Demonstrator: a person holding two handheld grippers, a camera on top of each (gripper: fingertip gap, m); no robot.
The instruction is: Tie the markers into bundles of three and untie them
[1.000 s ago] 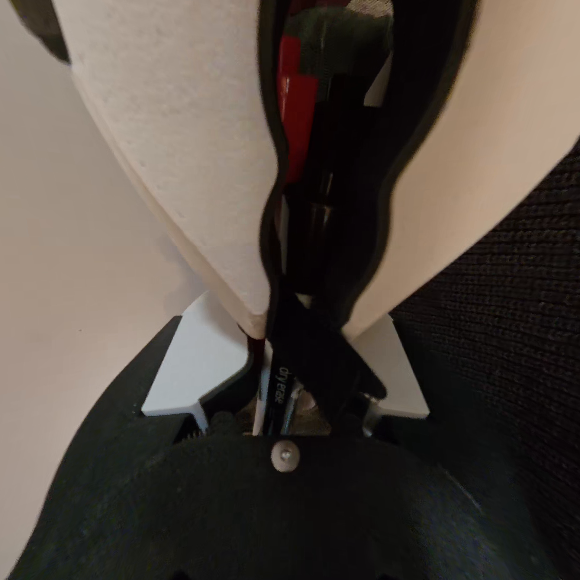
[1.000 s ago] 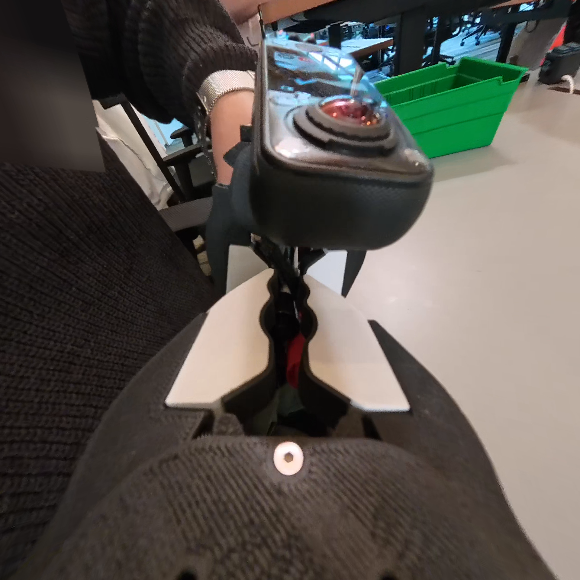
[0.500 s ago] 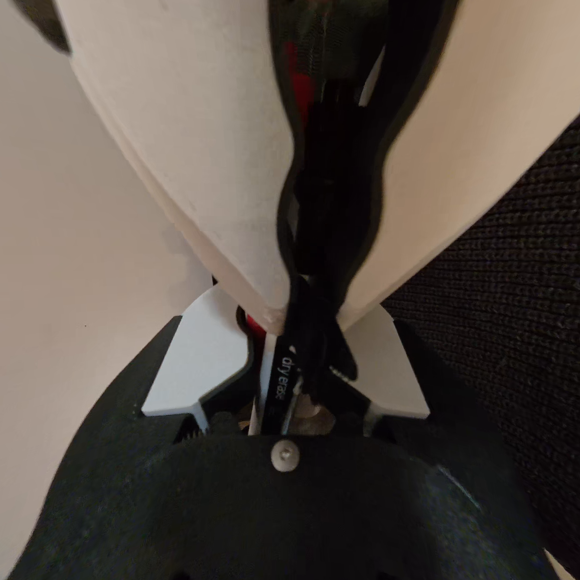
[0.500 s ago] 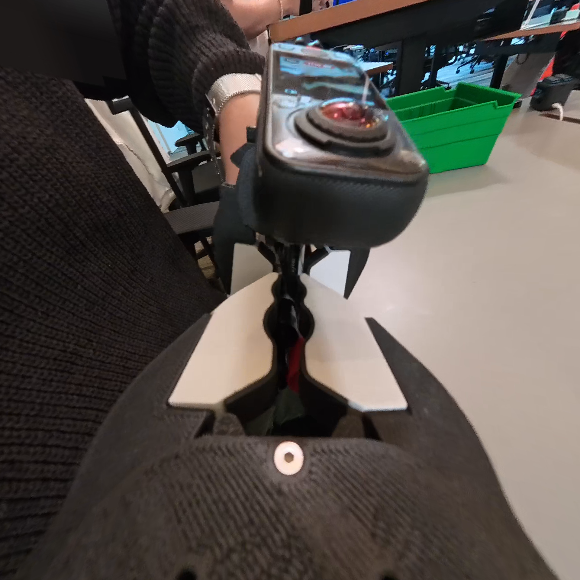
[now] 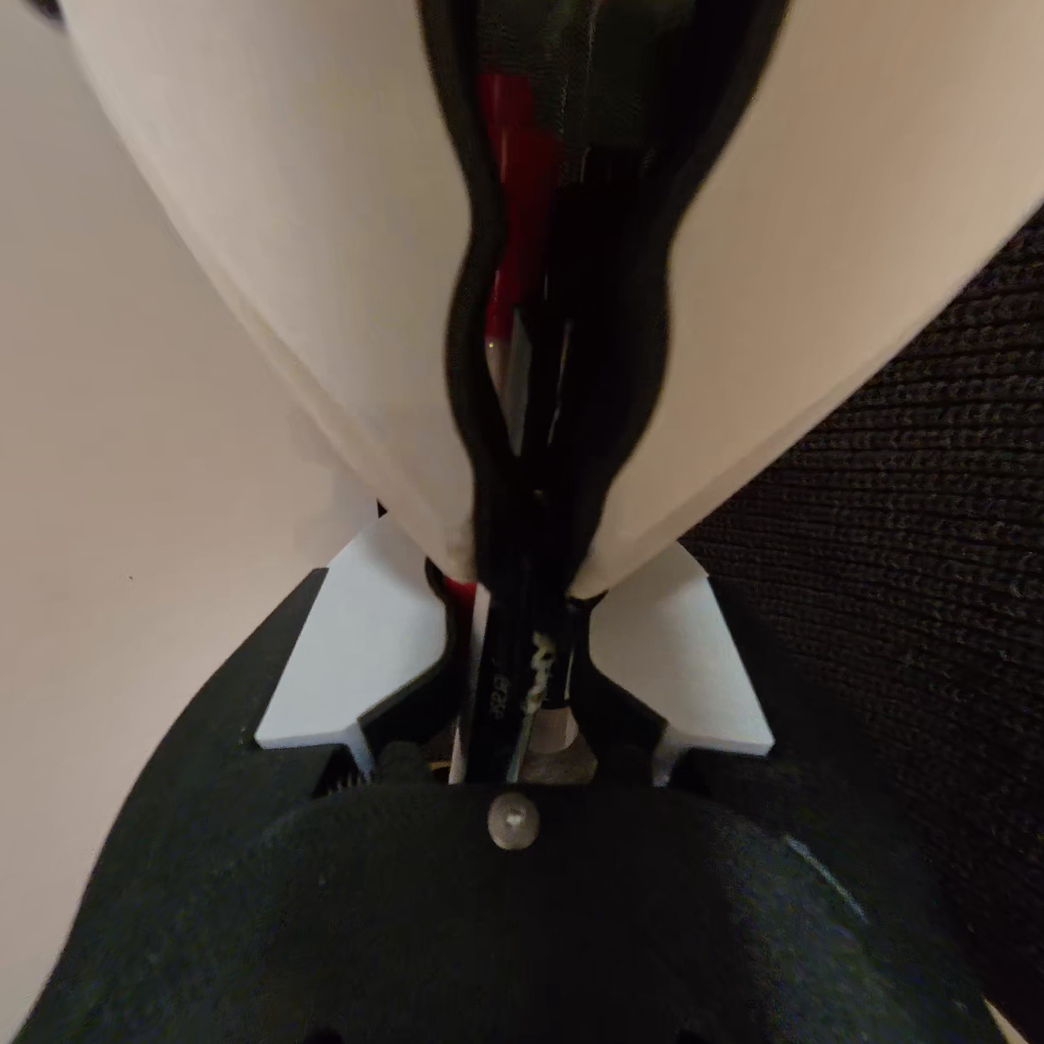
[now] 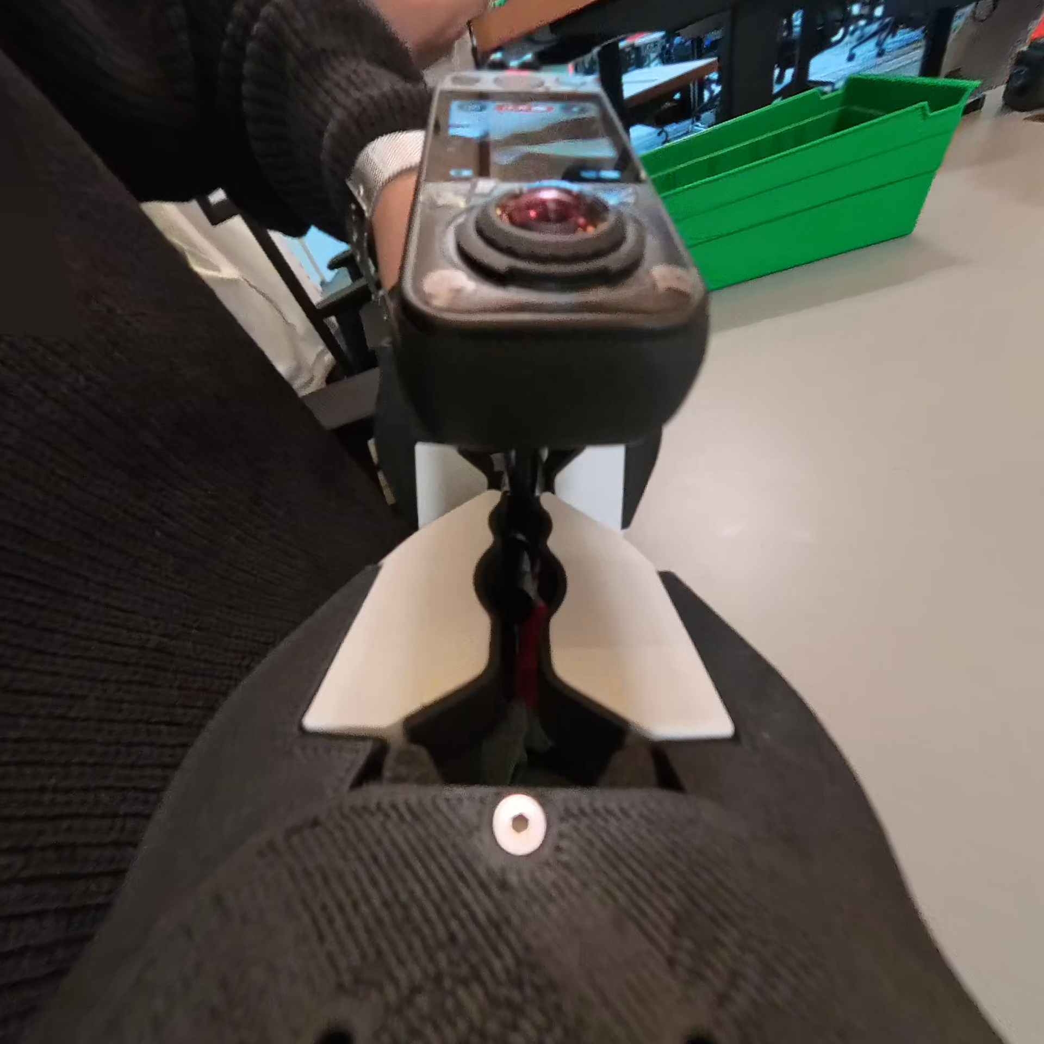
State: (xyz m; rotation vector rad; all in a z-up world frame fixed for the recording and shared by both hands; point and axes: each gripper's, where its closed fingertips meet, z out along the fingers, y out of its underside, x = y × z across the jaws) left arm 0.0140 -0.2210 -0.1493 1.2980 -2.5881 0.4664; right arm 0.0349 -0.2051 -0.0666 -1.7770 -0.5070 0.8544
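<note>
The two grippers face each other tip to tip, both shut on one bundle of markers. In the left wrist view my left gripper [image 5: 525,582] clamps a black marker [image 5: 522,672] with a red marker [image 5: 460,590] beside it. The right gripper's big white fingers [image 5: 316,271] fill the upper frame, closed on the red marker [image 5: 517,226] and dark ones. In the right wrist view my right gripper [image 6: 521,503] holds the bundle, its red part [image 6: 531,649] showing between the jaws. The left gripper [image 6: 522,472] is right ahead under its camera [image 6: 551,294]. The tie cannot be made out.
A green plastic bin [image 6: 802,181] stands at the back right on the pale grey table [image 6: 847,508]. A person's black knitted sleeve [image 6: 141,508] fills the left side, with a metal watch band [image 6: 384,164] on the wrist. Desks and chairs stand beyond. Tip to tip, the grippers are about 8 cm apart.
A loose black strap end that hung between the fingertips in the left wrist view no longer shows. The left gripper's camera has tilted so its screen faces the right wrist view.
</note>
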